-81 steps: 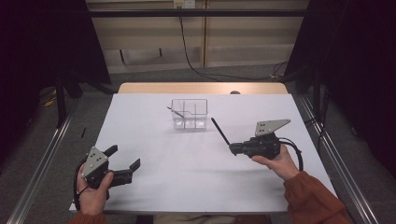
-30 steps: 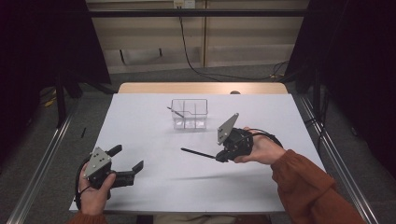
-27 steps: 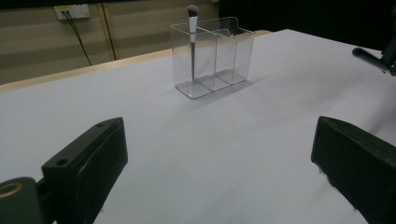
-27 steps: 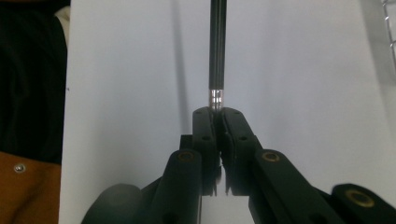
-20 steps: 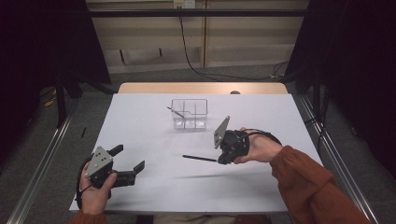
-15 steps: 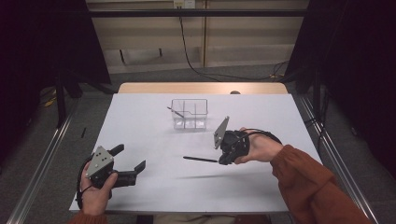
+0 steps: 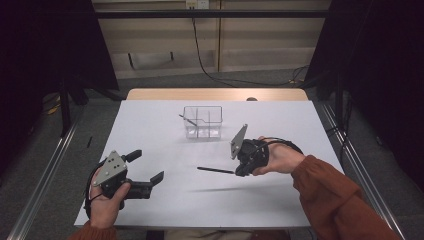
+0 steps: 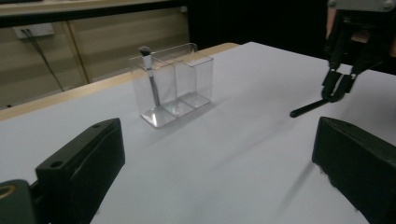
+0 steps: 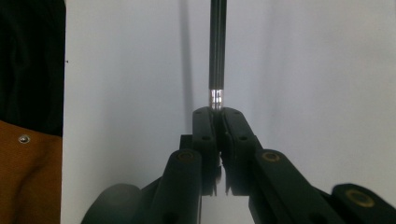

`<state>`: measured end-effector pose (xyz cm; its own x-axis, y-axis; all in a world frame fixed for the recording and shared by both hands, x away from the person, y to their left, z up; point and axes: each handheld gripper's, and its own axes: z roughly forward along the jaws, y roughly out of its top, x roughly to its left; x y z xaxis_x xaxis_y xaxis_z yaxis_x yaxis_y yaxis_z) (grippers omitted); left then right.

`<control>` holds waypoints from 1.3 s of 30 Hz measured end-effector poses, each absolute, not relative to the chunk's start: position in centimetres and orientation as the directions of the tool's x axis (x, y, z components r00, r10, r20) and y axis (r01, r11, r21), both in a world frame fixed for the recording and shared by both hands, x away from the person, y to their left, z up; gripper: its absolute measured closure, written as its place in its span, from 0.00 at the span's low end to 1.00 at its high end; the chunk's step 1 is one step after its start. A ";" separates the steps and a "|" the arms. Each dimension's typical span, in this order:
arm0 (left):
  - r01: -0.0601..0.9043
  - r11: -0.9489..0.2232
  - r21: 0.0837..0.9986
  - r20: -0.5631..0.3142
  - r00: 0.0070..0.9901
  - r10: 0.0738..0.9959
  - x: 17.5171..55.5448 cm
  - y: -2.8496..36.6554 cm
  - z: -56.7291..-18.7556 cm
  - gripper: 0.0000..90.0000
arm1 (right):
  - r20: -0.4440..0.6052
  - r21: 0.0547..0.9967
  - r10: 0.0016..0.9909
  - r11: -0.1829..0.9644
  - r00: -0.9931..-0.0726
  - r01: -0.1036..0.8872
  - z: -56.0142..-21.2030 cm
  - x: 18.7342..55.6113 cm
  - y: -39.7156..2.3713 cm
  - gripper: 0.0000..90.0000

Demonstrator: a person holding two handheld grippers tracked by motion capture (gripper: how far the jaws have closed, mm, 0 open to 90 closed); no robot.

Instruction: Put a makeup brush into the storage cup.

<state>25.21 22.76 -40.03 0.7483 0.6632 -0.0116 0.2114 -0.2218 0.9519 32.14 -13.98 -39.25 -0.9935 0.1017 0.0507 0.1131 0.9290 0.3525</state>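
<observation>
Black brush handle (image 7: 216,170) is clamped level in the right claw (image 7: 242,171) above the tabletop (image 7: 280,125); the left claw (image 7: 145,170) gapes open.

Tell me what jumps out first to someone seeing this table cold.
The right gripper holds a thin black brush by one end, level above the middle of the white table. Beyond it stands a clear divided box with a second brush leaning in one end compartment. The left gripper hangs open and empty at the table's near left.
</observation>
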 end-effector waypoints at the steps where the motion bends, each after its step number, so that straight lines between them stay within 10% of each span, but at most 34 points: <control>1: 0.210 -0.217 0.953 -0.015 0.751 0.660 25.4 22.7 -39.9 0.03 | 0.050 0.352 0.104 0.929 -0.993 0.115 -39.2 32.2 -14.0 0.94; 39: 0.194 -0.427 0.883 0.004 0.908 0.419 29.4 14.2 -38.6 0.03 | 0.080 0.339 0.090 0.934 -0.993 0.112 -39.5 32.1 -13.7 0.94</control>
<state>29.40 14.19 -38.61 0.9078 0.4193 0.0037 0.1935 -0.4268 0.8834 32.10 -13.71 -39.50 -0.9928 0.0897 0.0797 0.1116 0.9343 0.3386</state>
